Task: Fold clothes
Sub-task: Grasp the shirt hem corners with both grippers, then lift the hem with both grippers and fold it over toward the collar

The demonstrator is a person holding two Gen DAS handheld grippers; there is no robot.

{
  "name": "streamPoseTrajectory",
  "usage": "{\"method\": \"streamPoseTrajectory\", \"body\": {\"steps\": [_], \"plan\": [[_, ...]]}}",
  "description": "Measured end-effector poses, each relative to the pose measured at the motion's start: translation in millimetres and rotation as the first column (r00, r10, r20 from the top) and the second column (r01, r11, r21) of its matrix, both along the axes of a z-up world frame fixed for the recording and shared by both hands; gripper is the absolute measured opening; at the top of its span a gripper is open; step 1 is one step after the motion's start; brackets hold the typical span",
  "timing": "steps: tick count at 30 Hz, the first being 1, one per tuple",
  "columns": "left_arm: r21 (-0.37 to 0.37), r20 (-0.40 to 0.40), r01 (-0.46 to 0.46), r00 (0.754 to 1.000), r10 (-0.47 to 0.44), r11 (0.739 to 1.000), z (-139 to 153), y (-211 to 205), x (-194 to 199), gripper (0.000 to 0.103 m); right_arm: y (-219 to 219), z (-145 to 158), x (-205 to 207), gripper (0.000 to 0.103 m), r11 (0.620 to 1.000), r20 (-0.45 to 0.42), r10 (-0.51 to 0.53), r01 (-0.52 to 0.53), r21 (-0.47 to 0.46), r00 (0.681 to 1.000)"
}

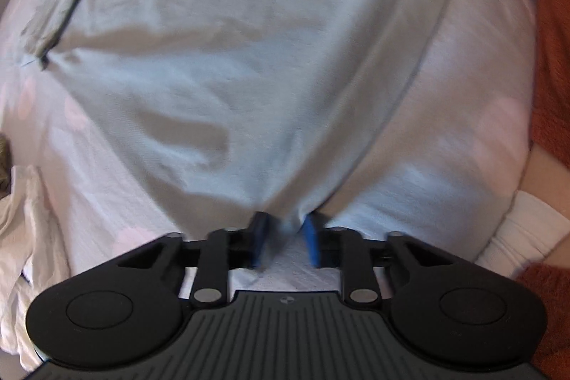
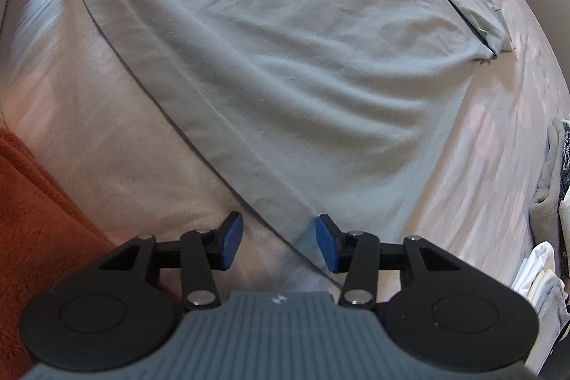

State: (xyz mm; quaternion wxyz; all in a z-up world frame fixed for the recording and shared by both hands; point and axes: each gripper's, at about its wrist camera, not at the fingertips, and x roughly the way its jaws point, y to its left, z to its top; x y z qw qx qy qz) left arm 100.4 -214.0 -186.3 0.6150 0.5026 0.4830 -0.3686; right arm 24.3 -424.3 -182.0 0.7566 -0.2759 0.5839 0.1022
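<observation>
A pale grey garment (image 2: 285,66) lies spread flat on the light bedsheet (image 2: 117,138), stretching away toward 12 o'clock from both tools. The left gripper (image 1: 286,239) is clamped on one bunched corner of it – cloth pinched between the blue pads (image 1: 311,239). The right gripper (image 2: 279,243) stands wide apart, the other corner lying between its fingers, unheld – an orange blanket (image 2: 39,202) at 9 o'clock

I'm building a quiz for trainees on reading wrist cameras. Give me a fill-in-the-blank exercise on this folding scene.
1. The left gripper has its jaws ____ on a corner of the grey garment.
2. The right gripper has its jaws ____ around the garment's other near corner.
3. The blanket beside the bed sheet is ____ in colour.

Missing words: shut; open; orange
</observation>
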Motion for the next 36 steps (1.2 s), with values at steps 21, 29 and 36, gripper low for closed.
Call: {"method": "streamPoseTrajectory", "body": {"steps": [21,29,36], "plan": [[-0.347,-0.047,-0.225,0.974,0.223,0.91,77,18,40,0.005,-8,-5,5,0.045,0.993,-0.03,0.117,-0.116,0.017,0.993],[-0.373,0.011,-0.177,0.981,0.195,0.911,93,21,34,0.005,-11,20,-13,0.003,0.991,0.172,0.112,-0.098,-0.087,0.979],[-0.361,0.166,-0.026,0.982,0.091,0.932,124,27,8,0.004,-9,80,-32,0.003,0.977,0.373,0.164,-0.097,-0.191,0.913]]}}
